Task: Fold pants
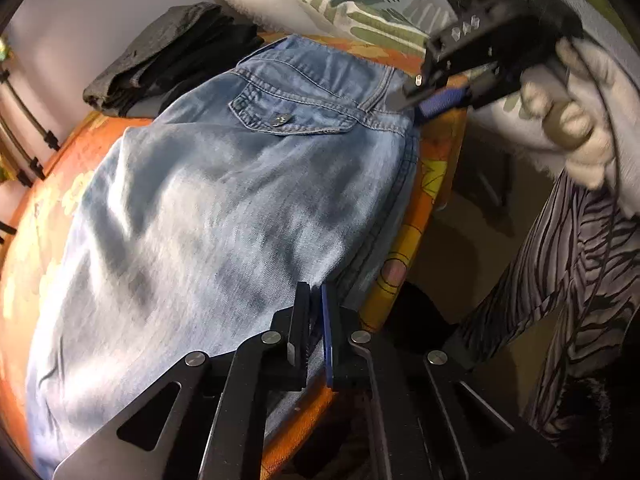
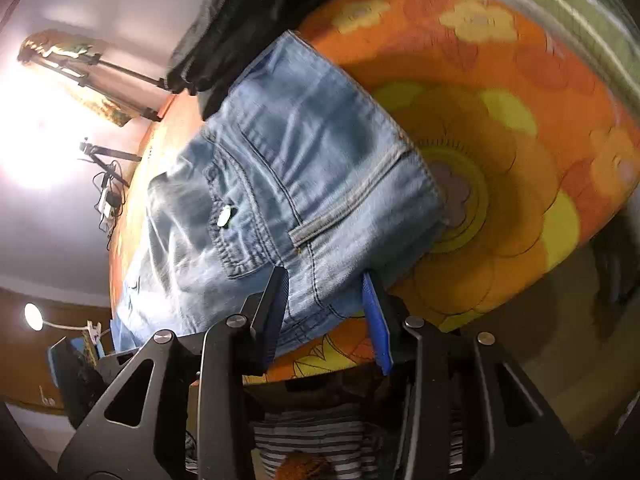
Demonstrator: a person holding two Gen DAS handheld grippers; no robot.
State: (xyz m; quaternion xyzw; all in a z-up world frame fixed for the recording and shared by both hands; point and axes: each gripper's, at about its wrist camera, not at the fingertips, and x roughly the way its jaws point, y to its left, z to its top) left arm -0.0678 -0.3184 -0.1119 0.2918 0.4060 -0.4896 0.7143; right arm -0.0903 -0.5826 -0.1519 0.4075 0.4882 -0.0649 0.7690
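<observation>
One orange flowered bedcover (image 2: 500,80) carried one pair of blue jeans (image 1: 224,200) along its near edge, bare cloth beyond. One dark folded pile (image 1: 160,64) lay behind. Left gripper (image 1: 316,300): fingers together on the jeans' edge. Right gripper (image 2: 326,280): fingers apart, astride the waistband corner.
</observation>
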